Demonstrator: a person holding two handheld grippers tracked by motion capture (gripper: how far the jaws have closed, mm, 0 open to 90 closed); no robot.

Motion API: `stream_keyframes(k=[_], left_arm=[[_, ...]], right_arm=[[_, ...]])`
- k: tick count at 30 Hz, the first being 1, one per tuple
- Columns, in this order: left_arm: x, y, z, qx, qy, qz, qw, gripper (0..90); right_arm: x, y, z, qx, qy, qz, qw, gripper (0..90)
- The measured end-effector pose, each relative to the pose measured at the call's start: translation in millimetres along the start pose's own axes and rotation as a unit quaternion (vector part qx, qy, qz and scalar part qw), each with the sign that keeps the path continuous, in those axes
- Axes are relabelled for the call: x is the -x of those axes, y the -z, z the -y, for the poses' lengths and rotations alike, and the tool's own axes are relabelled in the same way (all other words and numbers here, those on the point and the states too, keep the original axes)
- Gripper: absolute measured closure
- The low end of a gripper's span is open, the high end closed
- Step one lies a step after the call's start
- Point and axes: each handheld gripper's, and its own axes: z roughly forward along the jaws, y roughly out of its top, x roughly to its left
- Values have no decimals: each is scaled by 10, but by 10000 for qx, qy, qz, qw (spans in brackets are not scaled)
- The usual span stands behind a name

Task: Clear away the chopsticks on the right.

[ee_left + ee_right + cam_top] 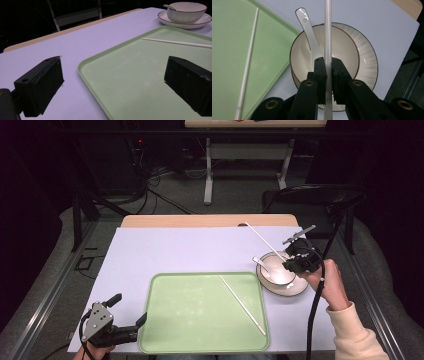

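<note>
right claw [328,72] clamped on chopstick [327,30], over bowl [342,50] | tray [200,320] lies to its left | left claw [131,311] wide open, empty

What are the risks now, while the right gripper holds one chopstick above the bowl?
1. The right gripper pinches the held chopstick near one end, so the long free part may swing or slip.
2. It hangs just over the bowl and spoon; lowering it could knock the spoon out.
3. The other chopstick lies loose on the green tray and could roll.
</note>
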Motion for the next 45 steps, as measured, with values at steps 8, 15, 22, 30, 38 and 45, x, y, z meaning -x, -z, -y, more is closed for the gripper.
stream_keyframes(k=[8, 15, 22, 30, 38, 45], left_arm=[[-5, -9, 0, 7, -20, -9, 10000, 20], [-10, -43, -12, 1, -21, 28, 10000, 18], [-8, -58, -23, 20, -45, 62, 10000, 17], [-6, -45, -21, 50, -24, 58, 10000, 18], [-6, -40, -18, 57, -45, 47, 10000, 19], [-3, -33, -16, 68, -44, 50, 10000, 19]], right_arm=[[-229, 18, 71, 9, 110, -159, 9998, 835], [-455, -6, 127, 25, 302, -258, 9992, 836], [-675, -158, 236, -173, 381, -335, 9986, 836], [-859, -362, 338, -369, 379, -490, 9974, 836], [-983, -630, 431, -665, 217, -664, 9953, 836], [-1015, -810, 491, -874, -4, -722, 9936, 835]])
